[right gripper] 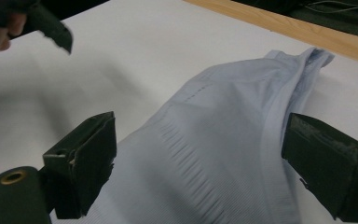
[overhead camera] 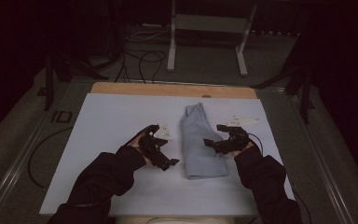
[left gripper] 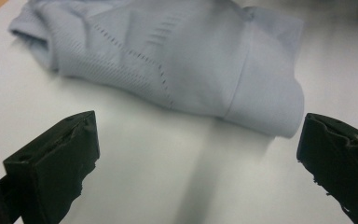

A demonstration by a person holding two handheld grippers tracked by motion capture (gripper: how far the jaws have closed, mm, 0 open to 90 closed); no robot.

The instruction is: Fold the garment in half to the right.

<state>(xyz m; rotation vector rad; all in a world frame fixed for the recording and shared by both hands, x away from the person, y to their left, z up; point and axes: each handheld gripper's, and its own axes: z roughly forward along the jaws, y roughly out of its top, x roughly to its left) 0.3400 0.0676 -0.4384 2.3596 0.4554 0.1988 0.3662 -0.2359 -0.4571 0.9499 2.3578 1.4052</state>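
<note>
A light blue folded garment (overhead camera: 203, 142) lies lengthwise in the middle of the white sheet (overhead camera: 107, 116). My left gripper (overhead camera: 164, 148) hovers just left of it, jaws spread wide. In the left gripper view the garment (left gripper: 177, 60) lies beyond the left gripper (left gripper: 198, 149), with bare white surface between the jaws. My right gripper (overhead camera: 213, 135) is at the garment's right edge, also open. In the right gripper view the cloth (right gripper: 223, 135) spreads under and between the jaws of the right gripper (right gripper: 198, 163), and the pads do not press on it. The left gripper's tip (right gripper: 51, 28) shows at the top left there.
A wooden strip (overhead camera: 168, 88) runs along the table's far edge. Beyond it on the floor lie cables (overhead camera: 142, 60) and a white metal frame (overhead camera: 172, 42). A black cable (overhead camera: 33, 158) loops off the table's left side. Dark sleeves (overhead camera: 102, 179) enter from below.
</note>
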